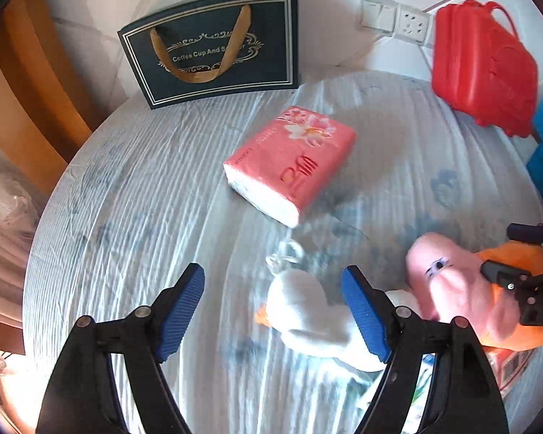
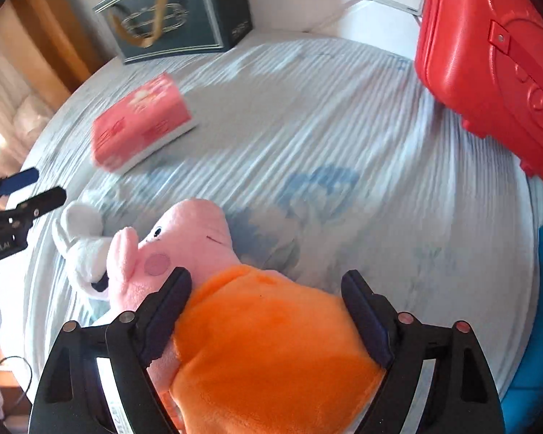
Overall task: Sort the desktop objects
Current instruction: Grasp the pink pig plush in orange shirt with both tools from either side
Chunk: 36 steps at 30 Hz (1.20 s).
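Note:
A pink pig plush in an orange dress (image 2: 264, 354) lies at the near side of the round cloth-covered table (image 2: 344, 108). My right gripper (image 2: 266, 276) is shut on its orange body, one pad against each side. To its left lies a small white plush (image 1: 304, 311), also the white plush (image 2: 79, 242) in the right wrist view. My left gripper (image 1: 273, 275) hangs over it, open, blue pads apart, the right pad close to the toy. A pink tissue pack (image 1: 289, 162) lies mid-table. The pig plush (image 1: 449, 289) and the right gripper (image 1: 503, 249) show at the right edge.
A dark gift bag (image 1: 213, 47) stands at the back against the wall. A red plastic case (image 1: 485, 65) leans at the back right beside wall sockets (image 1: 412, 23). A small clear item (image 1: 284, 253) lies beyond the white plush. Wooden furniture (image 1: 25, 83) stands left of the table.

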### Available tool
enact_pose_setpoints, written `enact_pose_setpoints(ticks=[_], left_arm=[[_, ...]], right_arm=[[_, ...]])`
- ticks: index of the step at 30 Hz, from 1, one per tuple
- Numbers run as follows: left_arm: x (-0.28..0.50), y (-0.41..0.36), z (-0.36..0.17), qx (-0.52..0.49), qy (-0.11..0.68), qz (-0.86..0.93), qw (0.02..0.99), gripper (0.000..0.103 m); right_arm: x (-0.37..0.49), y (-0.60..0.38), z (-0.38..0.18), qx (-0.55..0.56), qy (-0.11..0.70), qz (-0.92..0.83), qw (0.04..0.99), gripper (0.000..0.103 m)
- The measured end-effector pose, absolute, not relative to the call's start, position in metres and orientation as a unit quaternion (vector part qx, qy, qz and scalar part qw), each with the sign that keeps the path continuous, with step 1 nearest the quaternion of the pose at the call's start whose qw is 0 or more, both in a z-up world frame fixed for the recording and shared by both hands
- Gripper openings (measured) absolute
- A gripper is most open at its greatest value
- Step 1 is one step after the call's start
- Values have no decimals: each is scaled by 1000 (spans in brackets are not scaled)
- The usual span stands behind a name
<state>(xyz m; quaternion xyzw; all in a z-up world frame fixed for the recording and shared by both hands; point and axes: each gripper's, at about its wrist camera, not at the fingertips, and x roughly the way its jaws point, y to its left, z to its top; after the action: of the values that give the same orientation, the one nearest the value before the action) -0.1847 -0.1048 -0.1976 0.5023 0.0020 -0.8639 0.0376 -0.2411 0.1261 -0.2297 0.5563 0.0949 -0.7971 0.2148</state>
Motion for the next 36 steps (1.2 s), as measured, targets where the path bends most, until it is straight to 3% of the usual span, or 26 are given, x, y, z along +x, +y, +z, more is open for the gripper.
enact_pose_setpoints(ticks=[2,6,13,16,18,19,23,27,36], left_arm=[[-158,-92,-187,491,2,-871,17,78],[-132,-65,-177,473,-7,-881,-25,78],[-121,-31,-188,480,-37,-875,-58,78],[-124,-25,-195,489,-37,-869,-62,78],[-129,-19,-200,493,-43,-867,-64,78],[-133,-16,-202,495,-43,-865,-65,78],[-150,-2,-209,503,-27,-860,-78,78],[-162,19,-213,505,-33,-856,-105,78],[-171,37,-232,516,-58,-845,-125,78]], right_arm=[[-211,133,-217,539,82,-811,211,87],[-169,178,-189,504,-14,-848,162,101],[-118,193,-190,533,-27,-831,156,101],[-113,174,-213,559,37,-809,178,101],[-128,171,-229,556,86,-816,134,95],[-139,175,-234,546,101,-825,107,97],[-169,208,-224,518,38,-851,78,102],[-165,222,-207,512,-8,-851,117,103],[-172,204,-221,525,-44,-838,139,103]])
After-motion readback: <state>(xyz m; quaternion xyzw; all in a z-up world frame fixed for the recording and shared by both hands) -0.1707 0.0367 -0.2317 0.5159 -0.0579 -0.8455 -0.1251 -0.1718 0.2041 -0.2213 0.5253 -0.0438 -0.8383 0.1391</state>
